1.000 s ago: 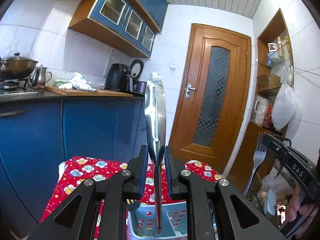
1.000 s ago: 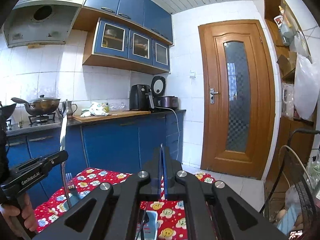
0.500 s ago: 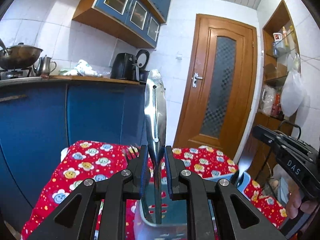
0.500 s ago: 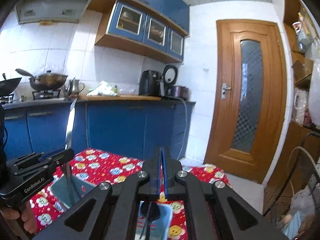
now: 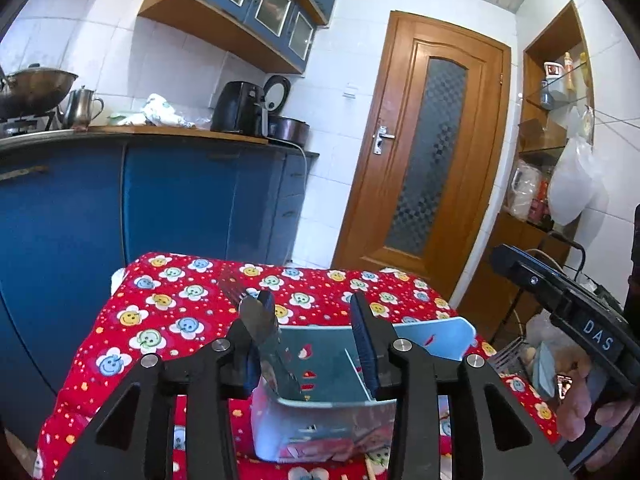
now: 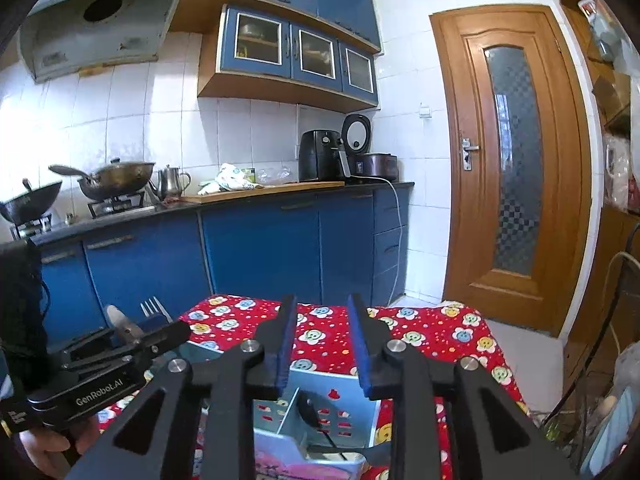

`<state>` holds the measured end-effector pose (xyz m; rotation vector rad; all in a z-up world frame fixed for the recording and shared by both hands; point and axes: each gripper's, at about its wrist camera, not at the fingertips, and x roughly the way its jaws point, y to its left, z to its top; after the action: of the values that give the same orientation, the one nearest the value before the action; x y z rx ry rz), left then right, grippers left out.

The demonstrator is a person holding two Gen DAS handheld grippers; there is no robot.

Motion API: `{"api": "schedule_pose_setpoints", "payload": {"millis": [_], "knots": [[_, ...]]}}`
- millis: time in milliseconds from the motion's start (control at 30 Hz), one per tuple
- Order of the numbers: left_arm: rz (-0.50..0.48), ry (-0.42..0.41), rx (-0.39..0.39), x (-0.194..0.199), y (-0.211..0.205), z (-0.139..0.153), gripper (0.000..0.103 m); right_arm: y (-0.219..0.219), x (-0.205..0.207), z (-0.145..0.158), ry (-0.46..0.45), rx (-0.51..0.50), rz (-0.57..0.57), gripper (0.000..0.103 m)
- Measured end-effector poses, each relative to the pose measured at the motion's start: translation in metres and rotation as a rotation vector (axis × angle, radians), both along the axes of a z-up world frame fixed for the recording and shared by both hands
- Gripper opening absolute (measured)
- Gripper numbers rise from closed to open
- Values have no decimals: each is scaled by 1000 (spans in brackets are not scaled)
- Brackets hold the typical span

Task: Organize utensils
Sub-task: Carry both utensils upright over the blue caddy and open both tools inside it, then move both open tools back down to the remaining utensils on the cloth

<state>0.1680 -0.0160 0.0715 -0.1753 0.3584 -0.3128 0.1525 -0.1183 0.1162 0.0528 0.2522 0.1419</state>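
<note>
Your left gripper (image 5: 314,316) had its jaws apart, hanging just above the light-blue utensil caddy (image 5: 432,332) on the red flower-print cloth (image 5: 168,312). A steel knife (image 5: 264,340) stood tilted in the caddy's left compartment, leaning against the left jaw, with a fork (image 5: 232,286) showing just behind it. Your right gripper (image 6: 322,344) also had its jaws apart, holding nothing, over the caddy's right compartment, where a dark-handled utensil (image 6: 310,408) lay inside. I could not tell what kind of utensil that was. The blue kitchen counter (image 6: 280,196) stood beyond.
</note>
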Motion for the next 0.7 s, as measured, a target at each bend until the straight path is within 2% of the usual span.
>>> {"api": "schedule_pose_setpoints", "payload": {"millis": [133,267,533,700], "knots": [[-17,3,-1,-10,0,5,47,-4,-12,4,7,35,4,34],[-28,12,2,-22,1,11,50,-7,-28,5,19,62,10,37],[-31,30,22,-50,3,19,52,-13,-56,0,67,125,15,51],[-46,29,29,-67,5,25,57,-15,-74,-7,91,140,6,55]]}}
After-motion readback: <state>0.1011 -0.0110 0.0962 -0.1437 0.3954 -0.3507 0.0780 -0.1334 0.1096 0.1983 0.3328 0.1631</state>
